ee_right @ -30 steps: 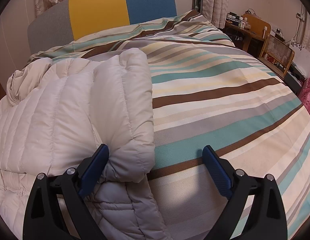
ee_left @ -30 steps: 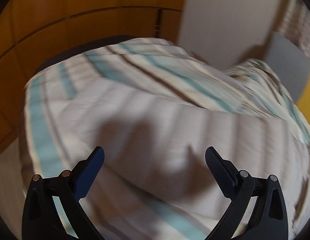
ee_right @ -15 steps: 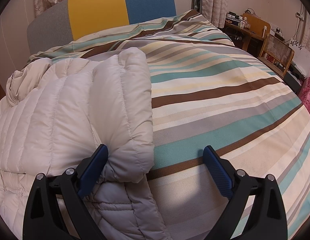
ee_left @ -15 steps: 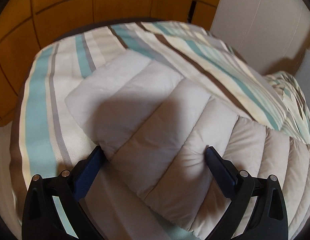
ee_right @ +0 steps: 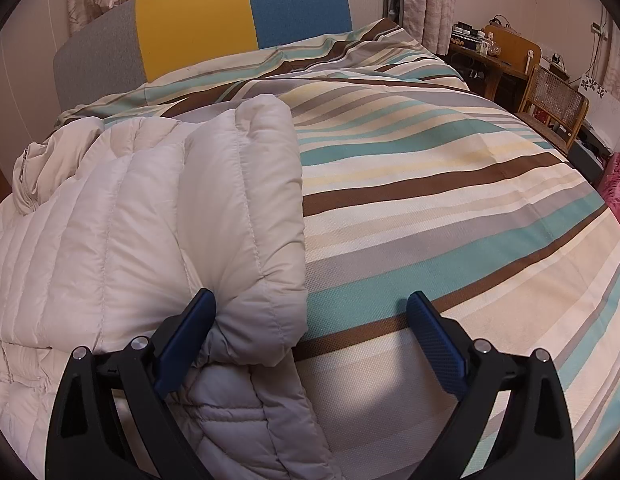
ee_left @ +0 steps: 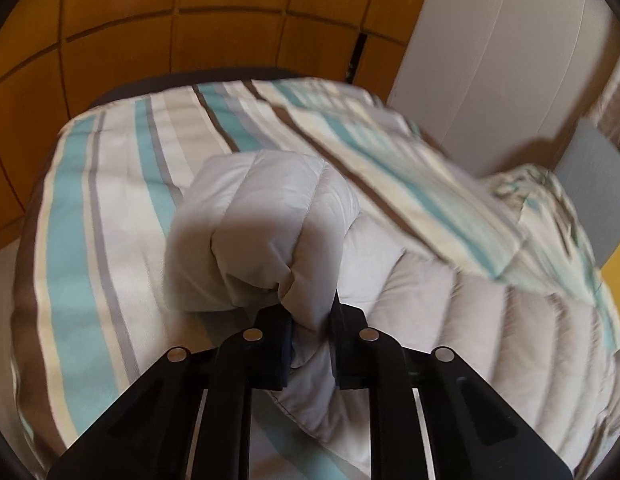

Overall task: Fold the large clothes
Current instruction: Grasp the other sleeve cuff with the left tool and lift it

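Striped bed (ee_right: 430, 208) — puffy jacket (ee_right: 150, 216) atop

The striped bed (ee_right: 450, 216) lies bare to the right of the puffy jacket (ee_right: 158, 216) as far as the headboard (ee_right: 198, 24), while a chair (ee_right: 554, 100) and cluttered table (ee_right: 490, 62) crowd its far right edge.

Warm dim indoor light, left wrist view motion-blurred at right over the striped bedcover (ee_left: 410, 176), right wrist view sharp, soft shadow lower centre, fisheye bending, black vignette corners
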A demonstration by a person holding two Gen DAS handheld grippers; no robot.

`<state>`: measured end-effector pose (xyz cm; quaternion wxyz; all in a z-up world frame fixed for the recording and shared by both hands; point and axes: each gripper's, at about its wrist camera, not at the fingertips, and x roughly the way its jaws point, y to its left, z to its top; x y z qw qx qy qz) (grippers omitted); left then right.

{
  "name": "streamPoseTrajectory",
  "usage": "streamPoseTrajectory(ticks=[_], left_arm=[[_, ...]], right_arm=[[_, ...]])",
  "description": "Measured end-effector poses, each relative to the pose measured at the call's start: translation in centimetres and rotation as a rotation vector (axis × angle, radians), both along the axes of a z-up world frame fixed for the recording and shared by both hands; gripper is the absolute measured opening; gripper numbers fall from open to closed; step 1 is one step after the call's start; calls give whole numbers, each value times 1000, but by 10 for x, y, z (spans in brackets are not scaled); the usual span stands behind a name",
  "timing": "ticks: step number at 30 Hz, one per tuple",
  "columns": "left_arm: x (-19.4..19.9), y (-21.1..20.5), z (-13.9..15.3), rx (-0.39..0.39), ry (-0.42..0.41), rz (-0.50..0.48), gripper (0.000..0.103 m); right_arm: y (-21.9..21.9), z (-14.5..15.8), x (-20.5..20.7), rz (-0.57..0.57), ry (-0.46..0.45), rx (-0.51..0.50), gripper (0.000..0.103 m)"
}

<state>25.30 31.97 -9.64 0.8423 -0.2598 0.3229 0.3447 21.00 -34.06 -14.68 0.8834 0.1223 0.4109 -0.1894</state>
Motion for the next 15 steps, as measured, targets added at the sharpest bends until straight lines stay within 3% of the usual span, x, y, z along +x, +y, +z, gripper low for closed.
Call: streamPoseTrajectory(ticks=[5, 10, 15], left_arm=[[-4, -47, 44, 134, -113, -52, 14], [-3, -121, 81, 306, -211, -235, 14], [1, -198, 90, 436, -233, -440, 14]], right_arm=[[0, 0, 1, -1, 0, 2, 96], [0, 0, 1, 0, -2, 9, 96], [0, 0, 2, 0, -4, 15, 96]])
